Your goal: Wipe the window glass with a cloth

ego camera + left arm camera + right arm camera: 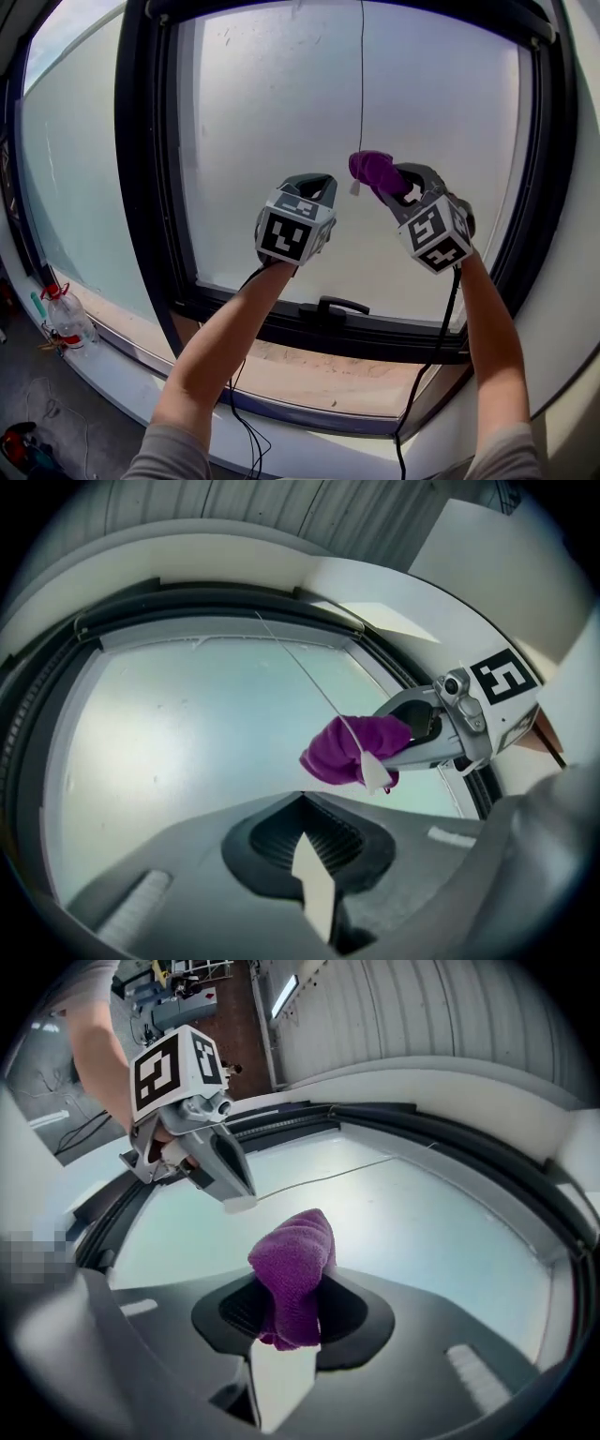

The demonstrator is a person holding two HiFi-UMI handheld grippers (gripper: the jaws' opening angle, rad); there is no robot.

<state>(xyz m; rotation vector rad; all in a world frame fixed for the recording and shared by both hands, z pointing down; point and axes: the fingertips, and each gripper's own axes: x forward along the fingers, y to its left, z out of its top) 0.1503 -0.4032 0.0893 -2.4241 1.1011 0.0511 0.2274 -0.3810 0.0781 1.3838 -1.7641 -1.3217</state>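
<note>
The right gripper [394, 183] has its jaws clamped on a purple cloth [373, 168], a folded wad of which sticks out past the jaw tips toward the window glass [281, 122]. Whether the cloth actually presses on the pane cannot be told. It sits right of the pane's centre, just beside the small white pull [355, 188] at the end of a thin cord [362, 84] hanging down in front of the glass. The left gripper [314, 183] is raised near it on the left, jaws closed together with nothing between them. Below both, a black handle [330, 304] sits on the dark window frame [141, 187]. A plastic bottle [70, 319] stands far left on the sill.
</note>
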